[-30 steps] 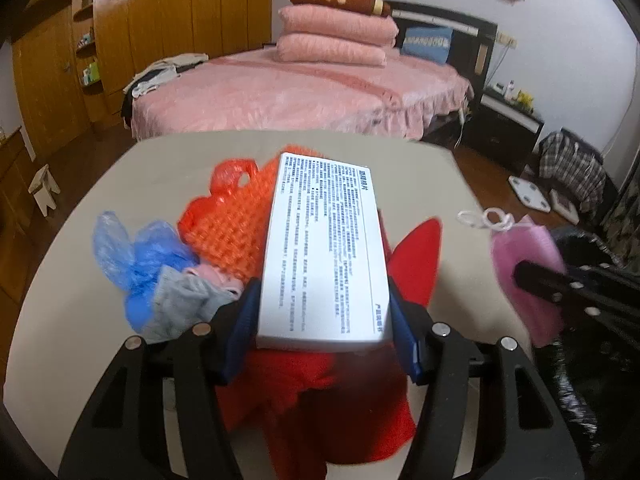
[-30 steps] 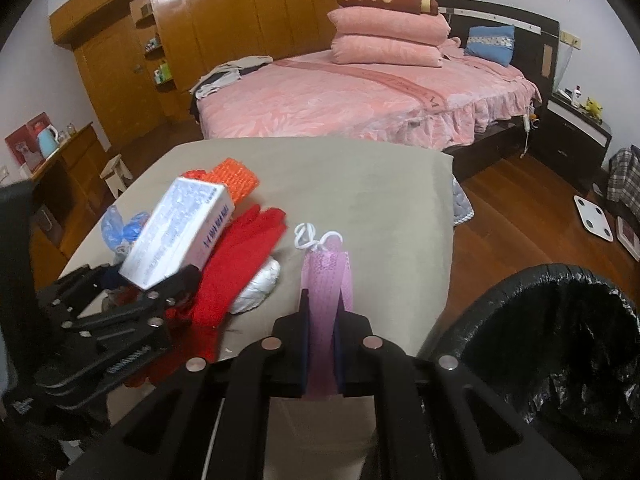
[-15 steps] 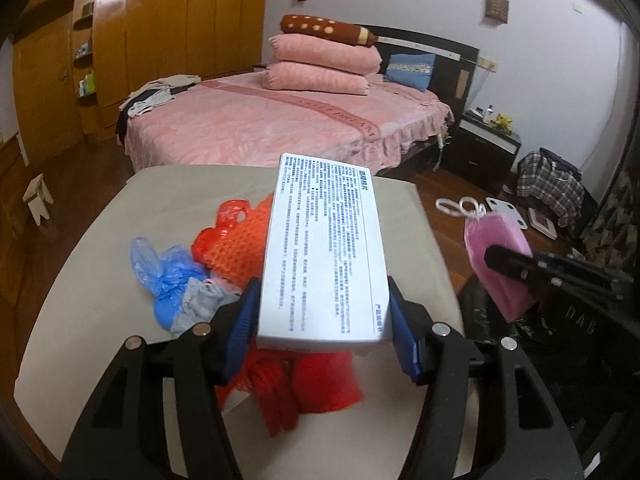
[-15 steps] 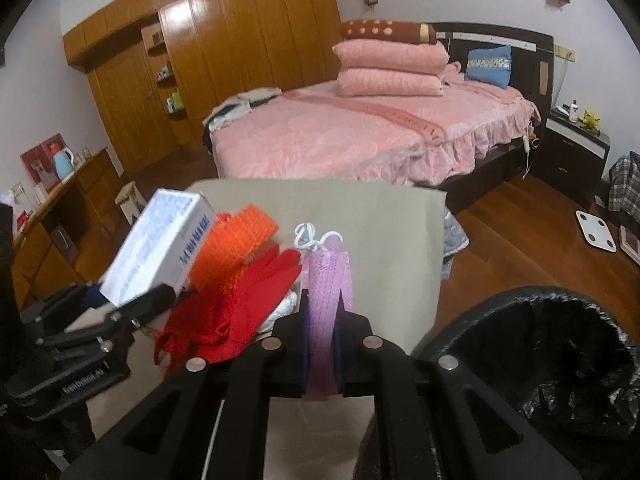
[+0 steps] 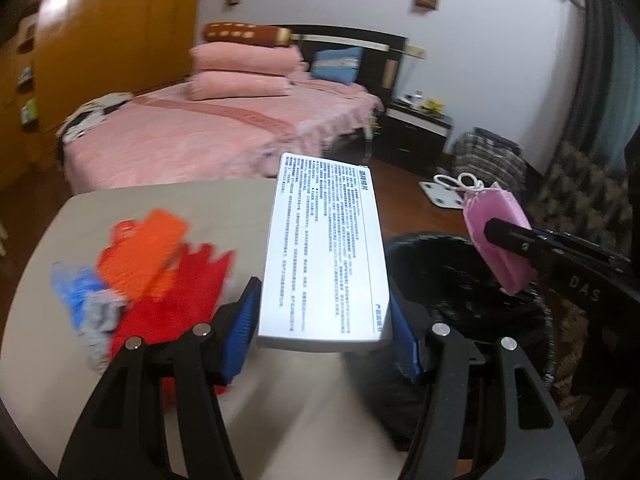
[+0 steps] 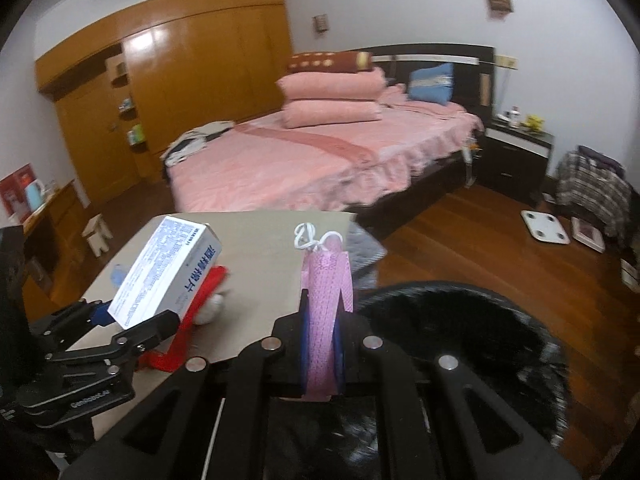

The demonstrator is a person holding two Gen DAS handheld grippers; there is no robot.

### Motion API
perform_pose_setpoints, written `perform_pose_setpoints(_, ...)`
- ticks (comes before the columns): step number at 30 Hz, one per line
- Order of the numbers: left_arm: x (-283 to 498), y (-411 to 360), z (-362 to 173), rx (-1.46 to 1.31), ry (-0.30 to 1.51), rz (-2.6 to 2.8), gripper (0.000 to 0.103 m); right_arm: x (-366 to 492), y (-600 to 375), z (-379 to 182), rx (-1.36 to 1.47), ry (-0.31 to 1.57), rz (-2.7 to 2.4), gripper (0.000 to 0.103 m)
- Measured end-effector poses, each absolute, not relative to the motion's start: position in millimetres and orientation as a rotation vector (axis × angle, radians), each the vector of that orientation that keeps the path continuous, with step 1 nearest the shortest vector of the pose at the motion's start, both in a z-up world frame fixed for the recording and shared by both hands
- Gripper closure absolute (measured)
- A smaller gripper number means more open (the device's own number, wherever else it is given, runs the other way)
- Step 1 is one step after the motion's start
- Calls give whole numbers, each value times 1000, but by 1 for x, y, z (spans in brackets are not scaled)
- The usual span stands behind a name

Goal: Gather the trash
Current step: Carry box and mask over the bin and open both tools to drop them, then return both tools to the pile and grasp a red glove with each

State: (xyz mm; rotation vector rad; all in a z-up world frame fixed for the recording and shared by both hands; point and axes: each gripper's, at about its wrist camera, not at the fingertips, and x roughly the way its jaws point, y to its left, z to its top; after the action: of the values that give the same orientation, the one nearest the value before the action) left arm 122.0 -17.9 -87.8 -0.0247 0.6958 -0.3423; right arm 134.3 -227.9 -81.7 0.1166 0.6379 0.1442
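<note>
The left gripper [image 5: 324, 316] clamps a white box [image 5: 324, 256] at its near end, its long axis running up the middle of the frame, far end tilted slightly left. The right gripper [image 6: 322, 344] pinches a pink mask [image 6: 326, 300] edge-on, upright at lower centre, loops on top, beside the black bin [image 6: 460, 328] at lower right.

Home bedroom indicated: pink-covered bed [image 6: 320, 160] at frame centre, stacked pillows [image 6: 332, 100], wooden wardrobe [image 6: 180, 80] upper left, nightstand [image 6: 516, 156] right.
</note>
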Motion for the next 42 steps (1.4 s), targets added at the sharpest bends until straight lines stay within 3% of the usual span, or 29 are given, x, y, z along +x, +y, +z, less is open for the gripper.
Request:
perform_pose_setpoints(7, 121, -76, -96, 8, 705, -468, 45, 120, -277, -94, 142, 662, 15, 93)
perform_pose_setpoints(11, 127, -100, -107, 9, 733, -546, 43, 115, -300, -102, 153, 675, -42, 88)
perform_pose_setpoints(13, 128, -105, -113, 1, 747, -576, 32, 113, -308, -105, 153, 683, -66, 85)
perform_pose_setpoints(15, 127, -107, -117, -8, 751, -589, 28, 110, -313, -108, 153, 683, -83, 67)
perform_pose_setpoints(19, 124, -98, -119, -11, 745, -558, 23, 104, -315, -109, 153, 675, -101, 44)
perform_pose_setpoints(24, 122, -63, -110, -15, 708, -468, 14, 105, -302, -102, 156, 636, -89, 7)
perform_pose_setpoints(42, 107, 91, -99, -19, 635, -61, 13, 139, -167, -100, 86, 608, 192, 6)
